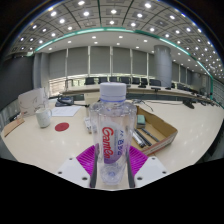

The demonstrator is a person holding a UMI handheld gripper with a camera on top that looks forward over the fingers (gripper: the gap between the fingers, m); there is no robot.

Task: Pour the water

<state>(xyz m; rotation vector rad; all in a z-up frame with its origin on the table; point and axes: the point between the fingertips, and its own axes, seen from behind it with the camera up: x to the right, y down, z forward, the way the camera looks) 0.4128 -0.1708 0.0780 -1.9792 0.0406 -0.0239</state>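
Clear plastic water bottle (113,130) with a white screw cap and red lettering on its label stands upright, long axis vertical and cap up, between the gripper's (112,160) 2 magenta-padded fingers (88,158), which pinch its lower body. Its base is hidden below the fingers. Beyond it, a clear plastic cup (42,117) stands on the pale desk (190,125) near a red round coaster (62,126).

The water bottle (113,135) that stands between the gripper's fingers carries a white label with red lettering running up its side. The word looks like "Ganten", though the letters are too distorted to be sure. Nothing else in the room bears text that can be read.
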